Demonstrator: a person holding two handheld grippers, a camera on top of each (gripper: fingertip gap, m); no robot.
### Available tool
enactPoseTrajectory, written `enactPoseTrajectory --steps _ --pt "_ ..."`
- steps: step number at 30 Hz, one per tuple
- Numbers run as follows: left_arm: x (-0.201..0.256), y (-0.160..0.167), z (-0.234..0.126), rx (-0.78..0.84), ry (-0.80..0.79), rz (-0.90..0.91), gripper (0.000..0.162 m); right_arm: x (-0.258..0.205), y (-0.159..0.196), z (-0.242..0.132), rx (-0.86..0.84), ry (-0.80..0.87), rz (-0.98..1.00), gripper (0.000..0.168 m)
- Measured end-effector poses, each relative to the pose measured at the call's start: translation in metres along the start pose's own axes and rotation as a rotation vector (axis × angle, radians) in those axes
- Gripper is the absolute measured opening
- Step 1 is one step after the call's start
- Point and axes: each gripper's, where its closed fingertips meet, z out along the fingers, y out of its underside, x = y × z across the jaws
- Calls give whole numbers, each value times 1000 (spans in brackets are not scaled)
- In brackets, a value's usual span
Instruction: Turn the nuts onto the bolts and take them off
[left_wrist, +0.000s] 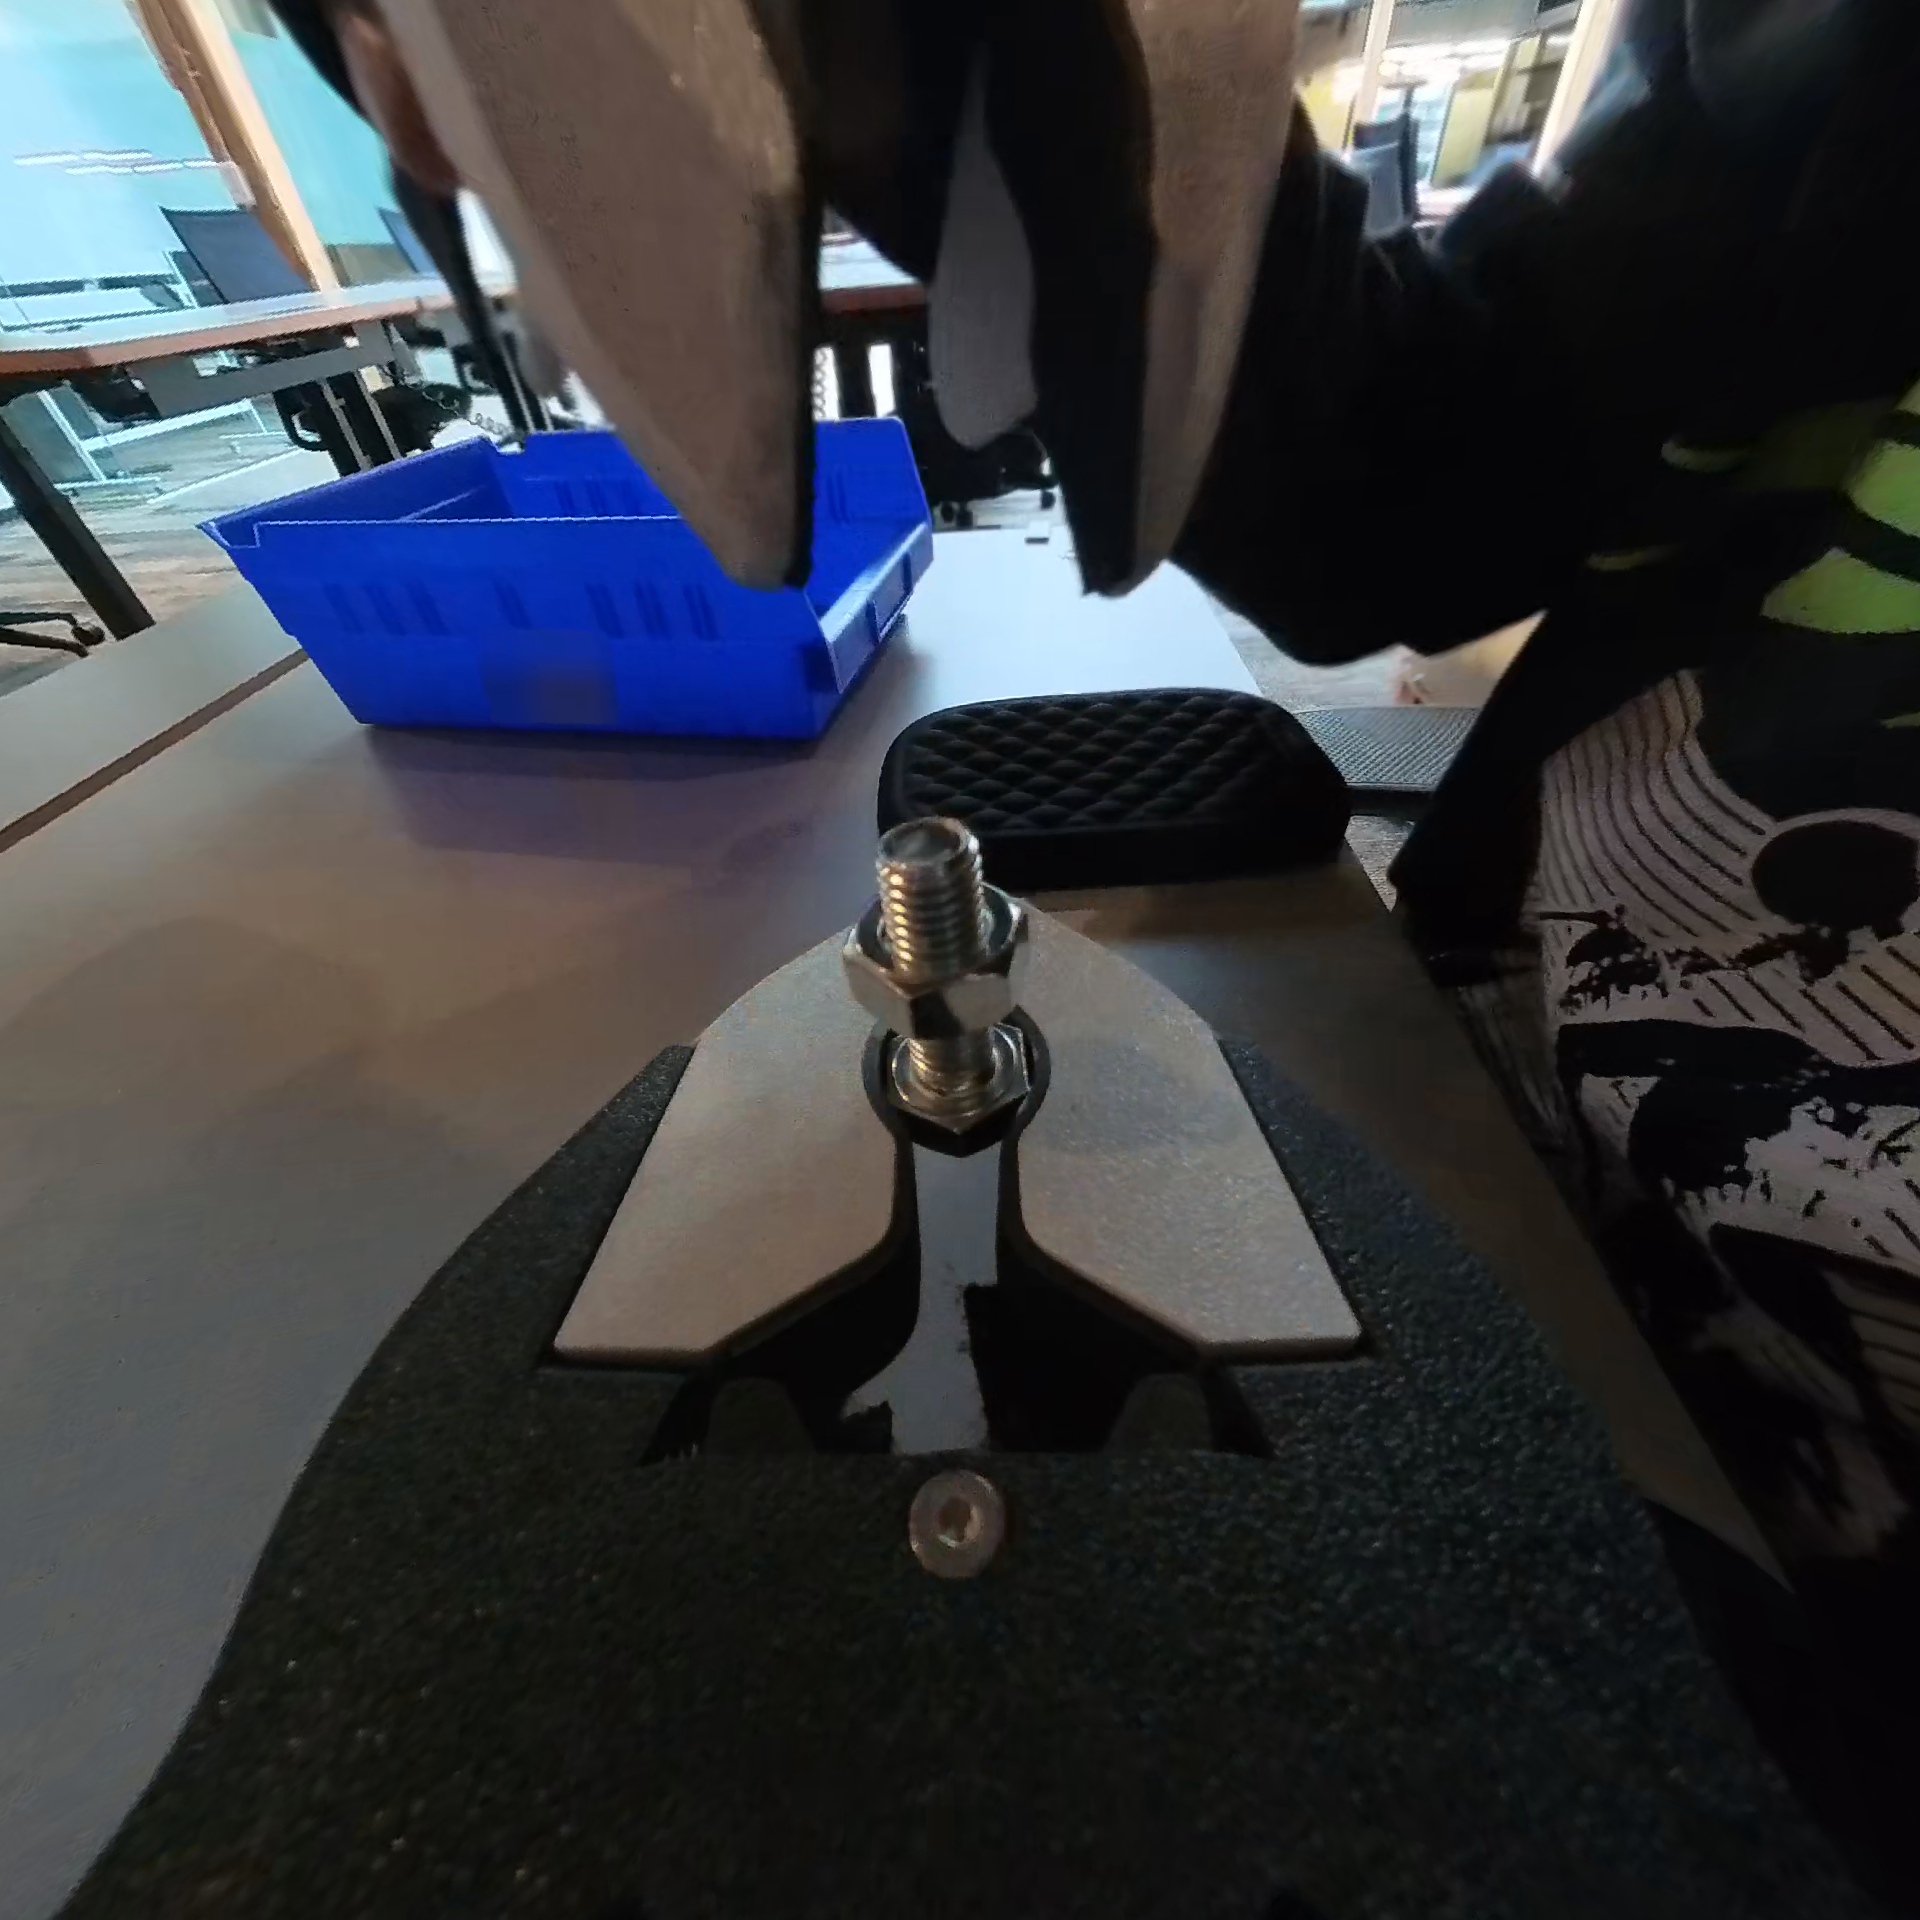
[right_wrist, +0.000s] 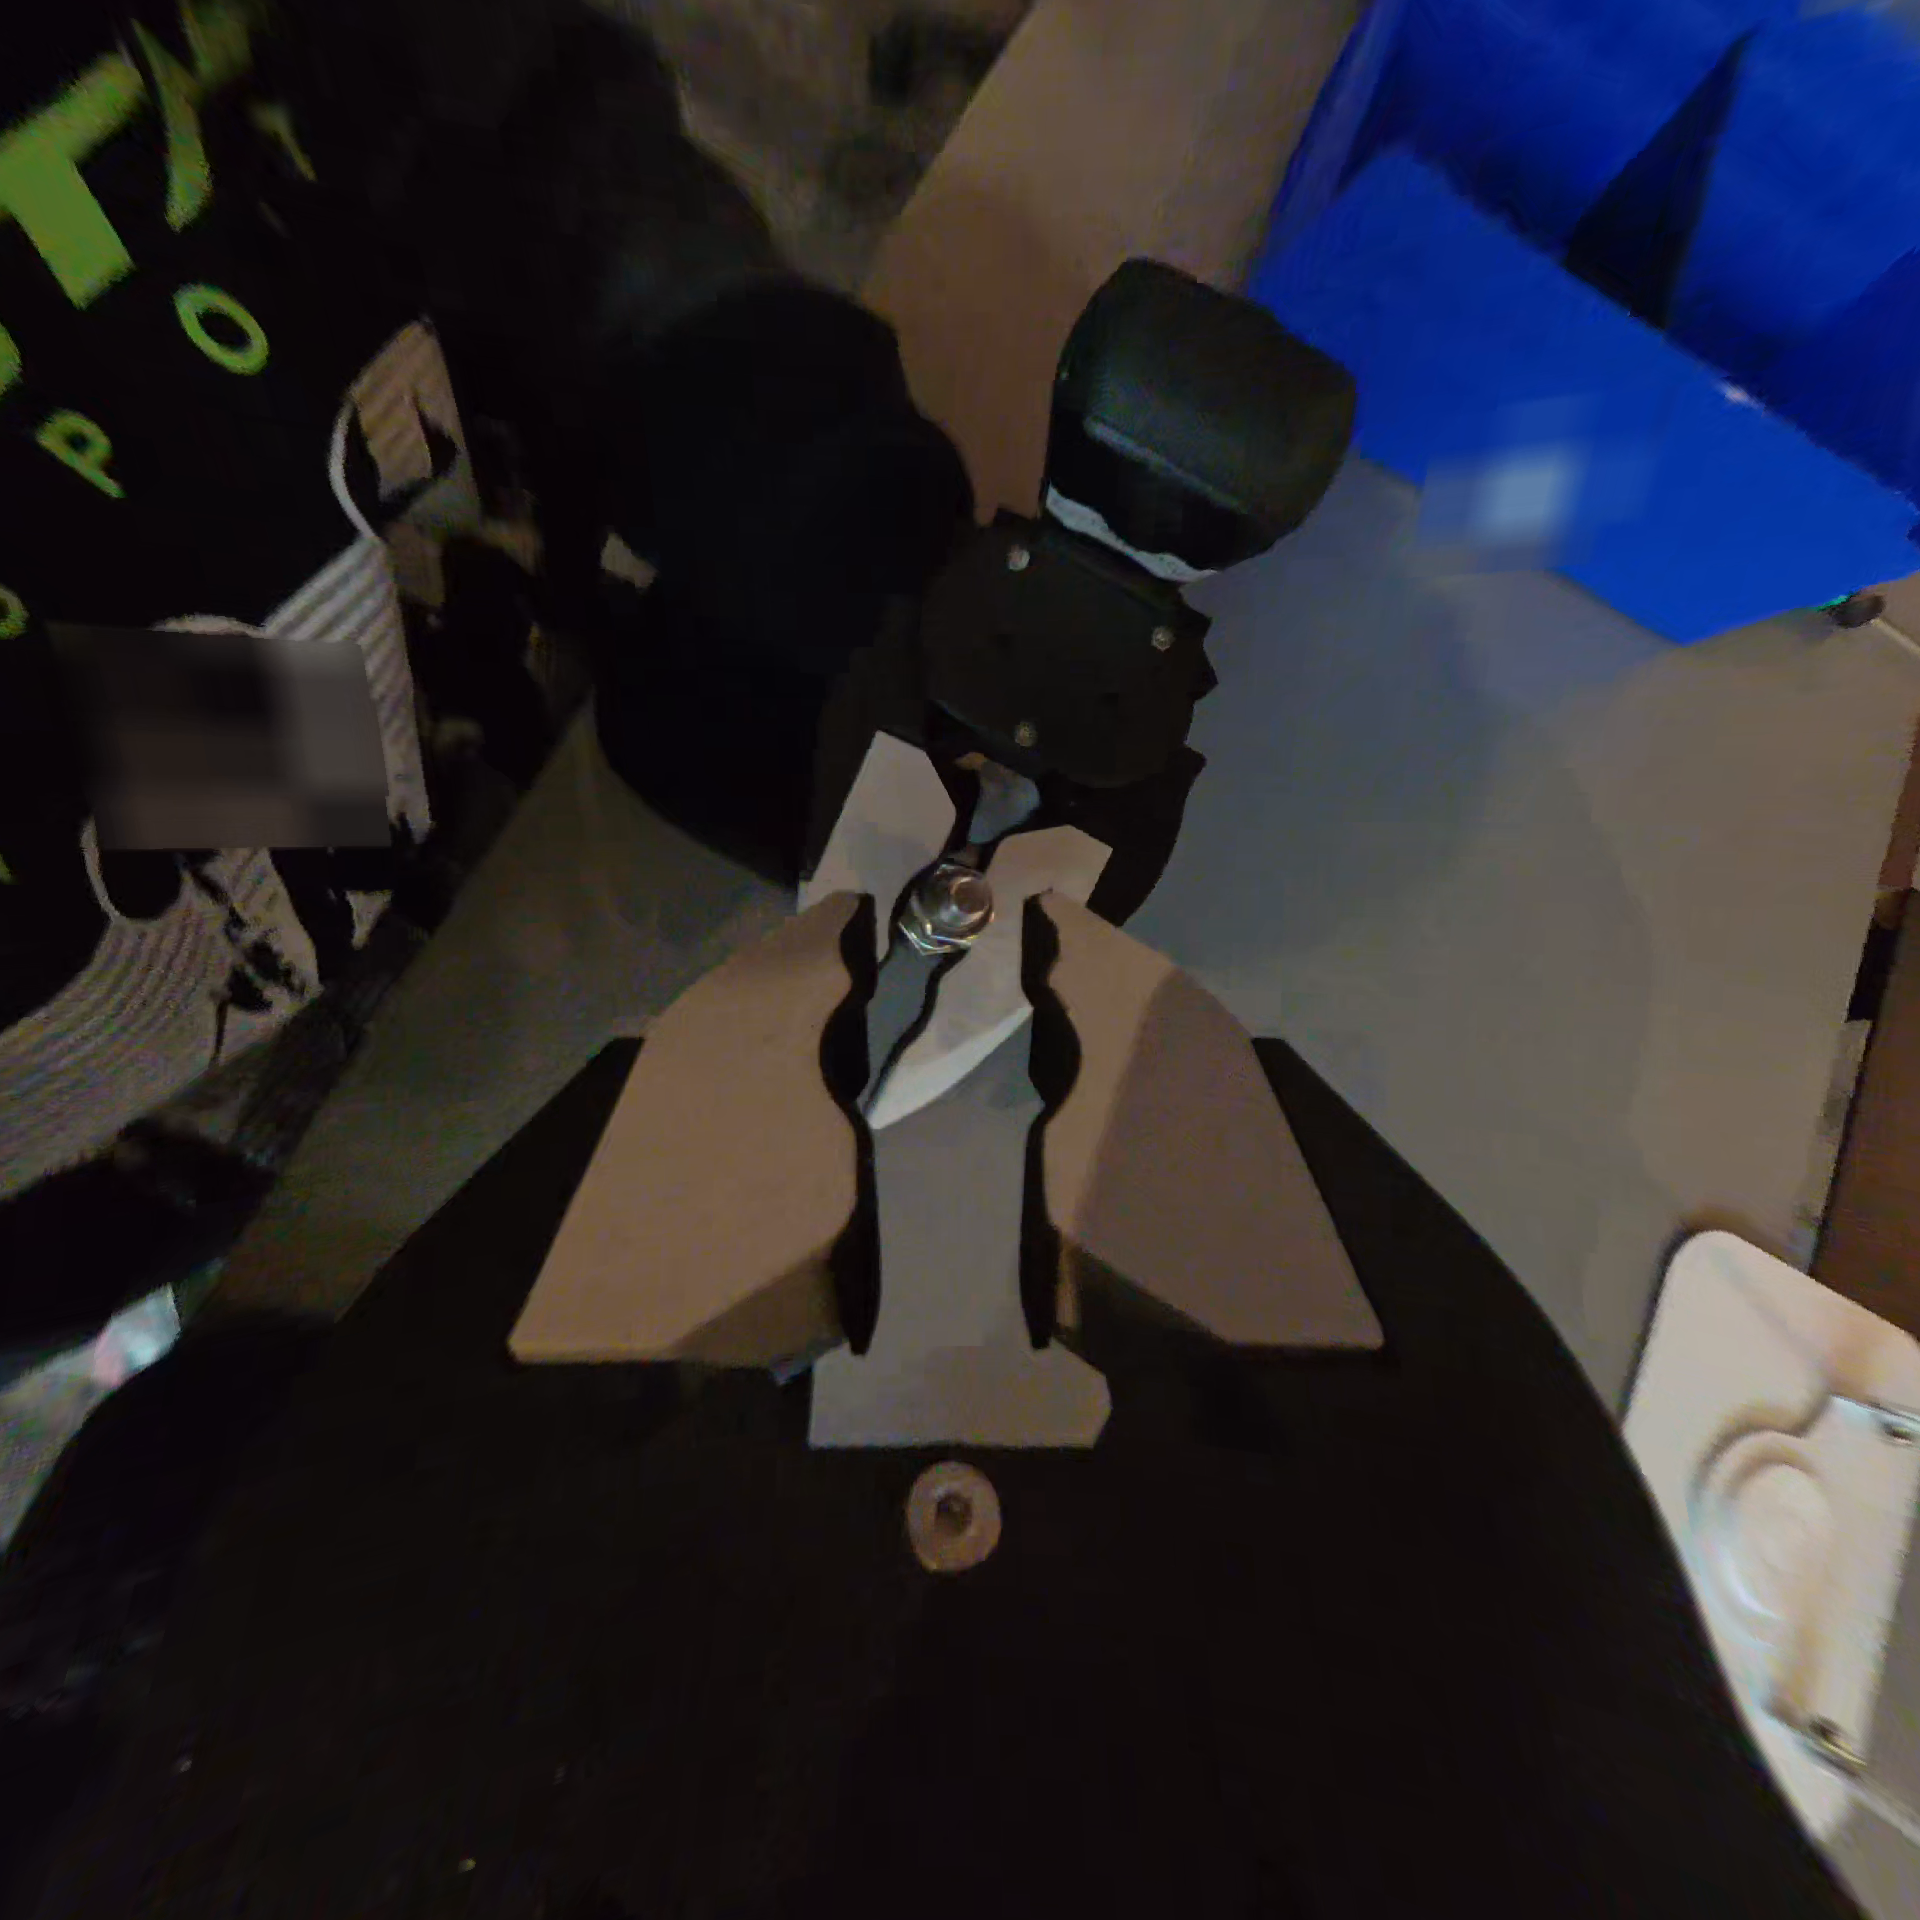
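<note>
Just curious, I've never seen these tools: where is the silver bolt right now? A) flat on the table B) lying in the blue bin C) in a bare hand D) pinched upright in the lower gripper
D: the left gripper clamps the bolt near its base, nut threaded on, thread pointing up.

Green lettering on a person's black garment (right_wrist: 125, 260); wording withheld.

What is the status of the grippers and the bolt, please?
Left gripper shut on bolt, upright, nut threaded on. Right gripper open above it. Nothing in the way.
</note>
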Motion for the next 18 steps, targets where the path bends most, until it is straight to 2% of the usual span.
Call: enactPoseTrajectory --steps 7,18 --pt "0 1 1 -4 2 1 11 3 17 19 -356 -145 -99 30" --pt "-1 1 2 -7 2 3 10 3 15 24 -407 -185 -137 20"
